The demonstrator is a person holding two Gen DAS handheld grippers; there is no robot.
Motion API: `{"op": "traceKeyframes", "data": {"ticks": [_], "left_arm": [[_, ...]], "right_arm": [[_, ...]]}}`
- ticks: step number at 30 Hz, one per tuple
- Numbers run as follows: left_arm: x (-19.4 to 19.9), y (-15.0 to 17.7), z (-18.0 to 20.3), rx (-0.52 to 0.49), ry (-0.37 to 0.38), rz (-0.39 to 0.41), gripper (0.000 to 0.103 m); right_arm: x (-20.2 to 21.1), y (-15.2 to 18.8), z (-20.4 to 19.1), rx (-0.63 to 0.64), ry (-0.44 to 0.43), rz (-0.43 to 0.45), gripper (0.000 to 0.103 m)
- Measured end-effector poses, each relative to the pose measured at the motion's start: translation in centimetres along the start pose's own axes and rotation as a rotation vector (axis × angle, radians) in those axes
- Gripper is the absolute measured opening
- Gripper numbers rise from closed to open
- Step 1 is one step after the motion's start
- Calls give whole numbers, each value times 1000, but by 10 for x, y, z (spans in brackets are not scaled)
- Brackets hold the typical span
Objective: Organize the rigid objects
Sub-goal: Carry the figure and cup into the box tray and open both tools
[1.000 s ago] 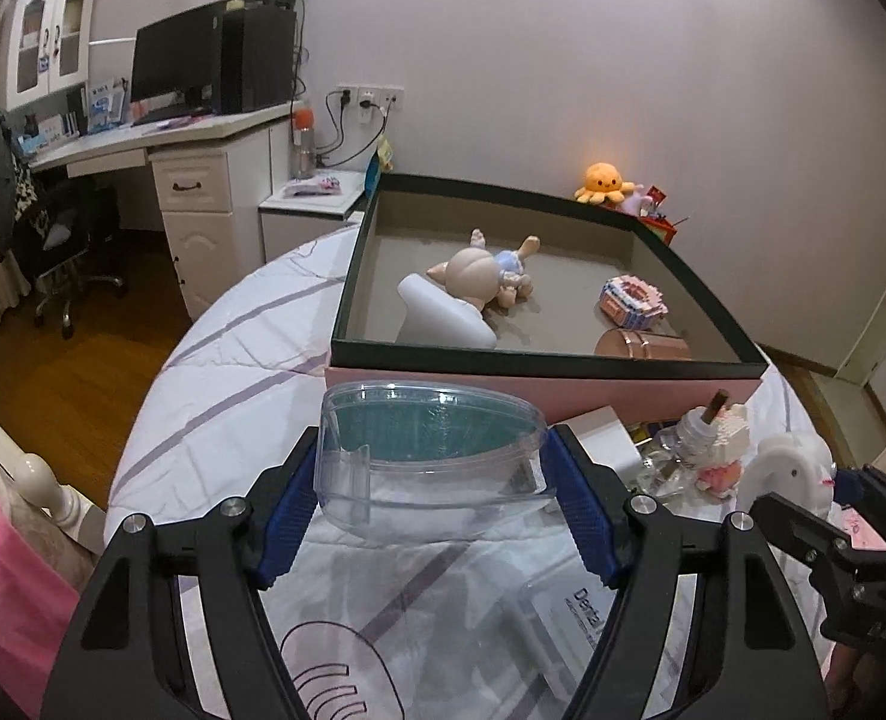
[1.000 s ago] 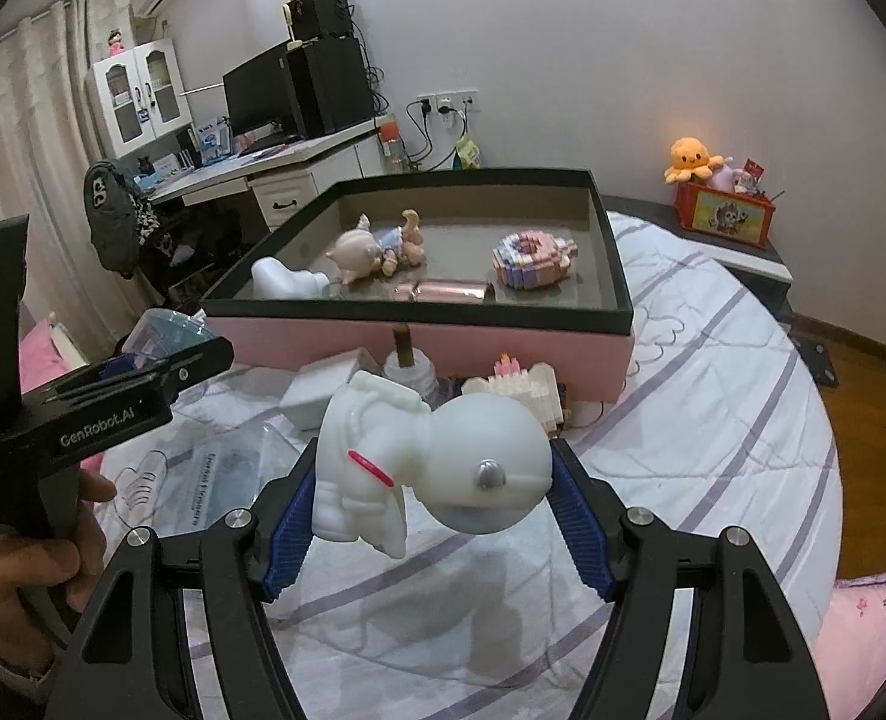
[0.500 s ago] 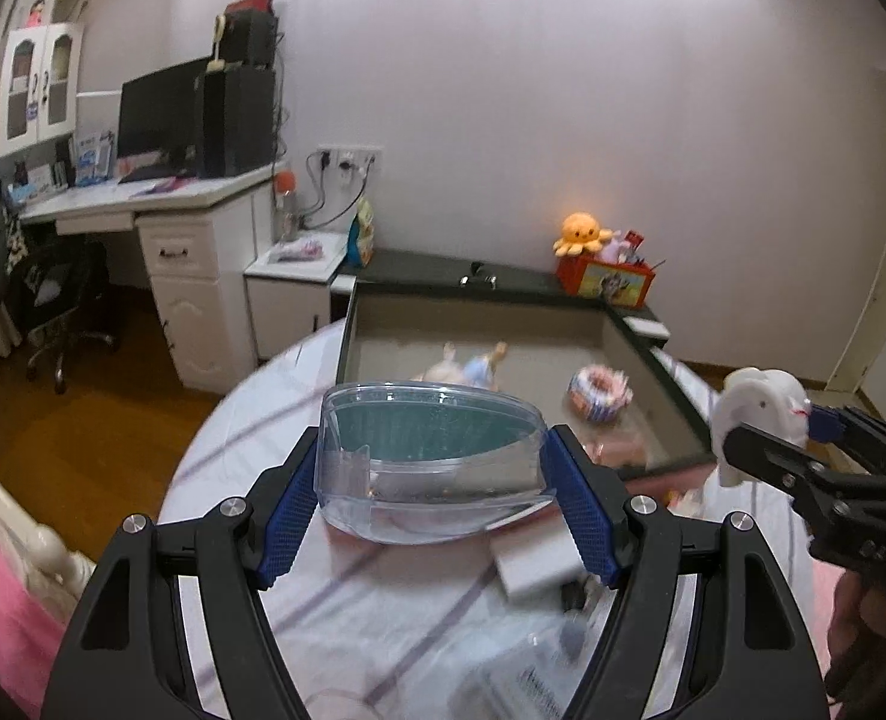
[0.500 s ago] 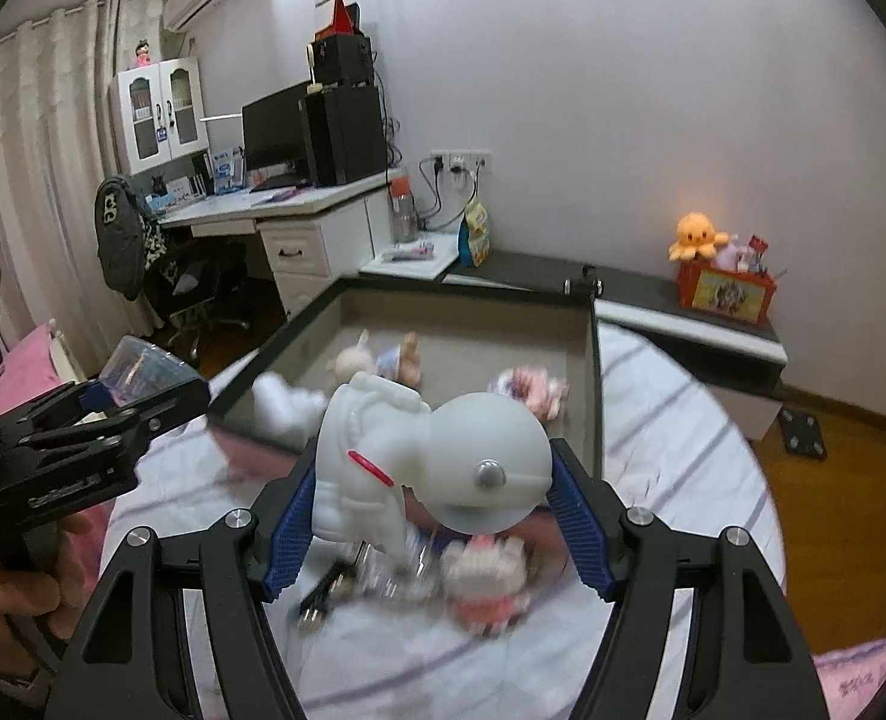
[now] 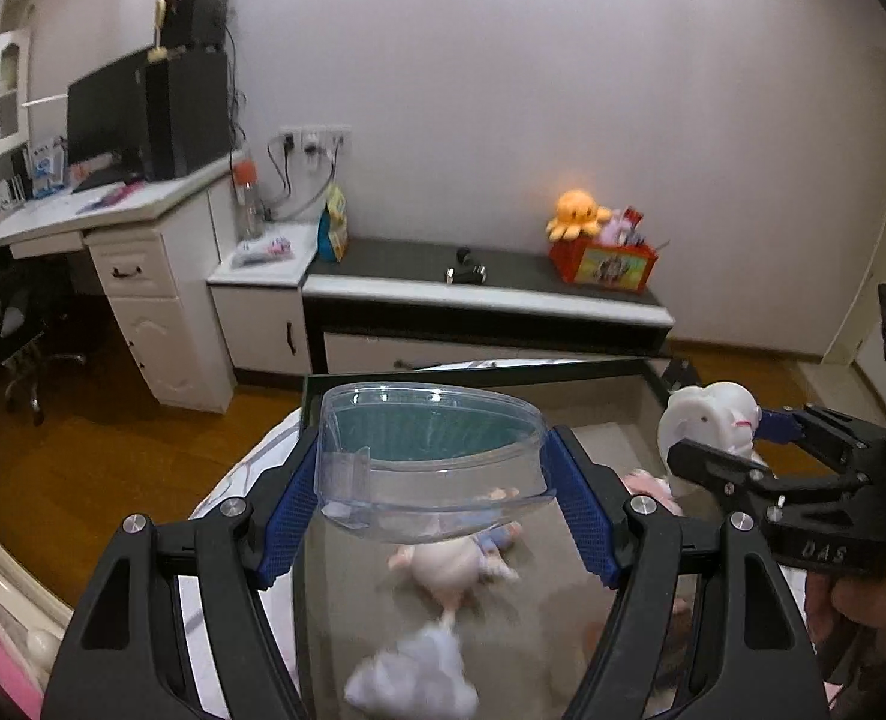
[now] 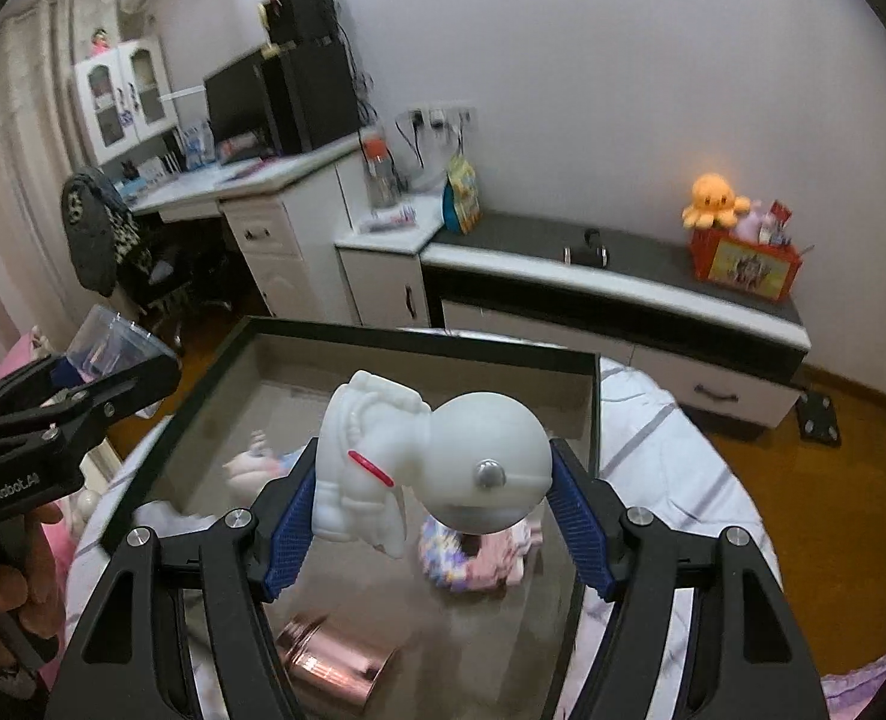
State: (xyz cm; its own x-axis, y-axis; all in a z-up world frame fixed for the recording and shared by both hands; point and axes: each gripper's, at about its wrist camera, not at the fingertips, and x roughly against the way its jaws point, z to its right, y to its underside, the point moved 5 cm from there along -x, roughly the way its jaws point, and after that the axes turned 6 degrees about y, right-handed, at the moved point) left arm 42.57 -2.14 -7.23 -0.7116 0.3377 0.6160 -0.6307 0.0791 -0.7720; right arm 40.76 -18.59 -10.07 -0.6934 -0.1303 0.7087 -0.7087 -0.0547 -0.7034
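My left gripper (image 5: pixel 431 474) is shut on a clear plastic container (image 5: pixel 431 456) with a teal inside, held above the dark-rimmed box (image 5: pixel 472 369). My right gripper (image 6: pixel 431 495) is shut on a white astronaut figure (image 6: pixel 437 462), also over the box (image 6: pixel 419 341). From the left wrist the astronaut (image 5: pixel 709 423) and right gripper show at the right. Looking from the right wrist, the left gripper (image 6: pixel 77 381) and container (image 6: pixel 113 345) hang at the left. A baby doll (image 5: pixel 454 561), a white blurred object (image 5: pixel 413 675), a pastel ring-shaped toy (image 6: pixel 472 558) and a copper tin (image 6: pixel 335 663) lie inside the box.
The box sits on a striped white bedcover (image 6: pixel 670 468). Beyond it stand a low dark-topped cabinet (image 5: pixel 484 294) with an orange octopus plush (image 5: pixel 577 216) and red box, and a white desk (image 5: pixel 113 222) with a monitor. Wooden floor (image 5: pixel 101 462) lies to the left.
Both grippers have moved forward and up, from in front of the box to above its inside, still carrying the container and the astronaut. The loose items on the bedcover have dropped out of view.
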Motion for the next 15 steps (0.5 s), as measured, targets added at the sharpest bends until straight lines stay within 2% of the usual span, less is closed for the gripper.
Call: {"op": "traceKeyframes", "data": {"ticks": [5,11,14,15], "left_arm": [[-47,-2,-4,2,-11,-82,74],[-82,6,-7,6,-2,-190,75],[-96,11,-11,31,-3,-251,81],[-97,11,-12,35,-5,-256,86]], "right_arm": [[-38,-1,3,6,3,-81,72],[-62,-3,7,11,9,-136,72],[-72,-1,10,-6,-1,-177,72],[-73,-2,11,-14,-14,-185,73]]}}
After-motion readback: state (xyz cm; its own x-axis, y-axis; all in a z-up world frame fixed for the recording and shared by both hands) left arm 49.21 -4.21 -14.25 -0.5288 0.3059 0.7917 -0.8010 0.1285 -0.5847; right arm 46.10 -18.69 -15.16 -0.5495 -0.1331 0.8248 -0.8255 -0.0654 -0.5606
